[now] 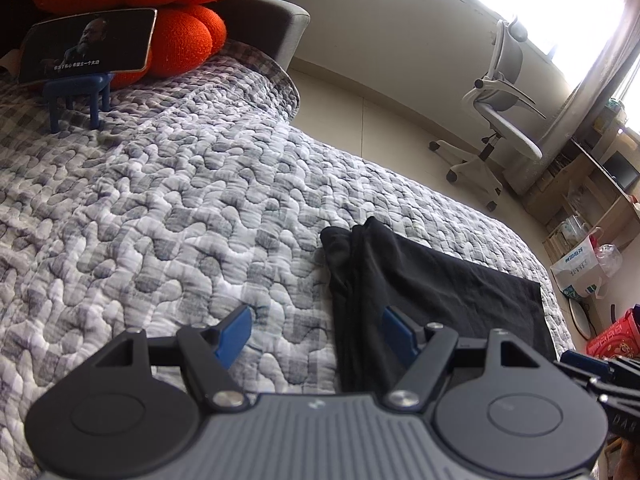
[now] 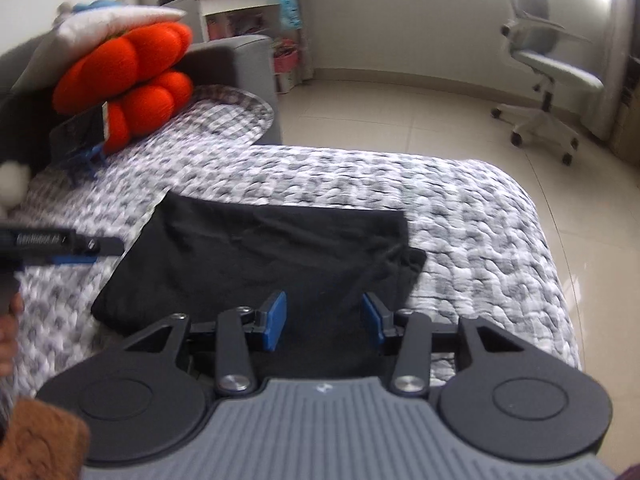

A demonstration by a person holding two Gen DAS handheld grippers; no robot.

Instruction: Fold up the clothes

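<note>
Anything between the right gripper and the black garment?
Nothing visible. The right gripper is open directly over the black garment, which lies flat on the quilt; the left gripper is off to its side.

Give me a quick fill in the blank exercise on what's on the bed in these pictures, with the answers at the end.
1. The folded garment lying on the quilt is ____ in colour.
2. The tablet leans against a plush cushion coloured ____.
3. The tablet rests on a small stand coloured ____.
4. The office chair stands on the ____.

Answers: black; orange; blue; floor
</note>
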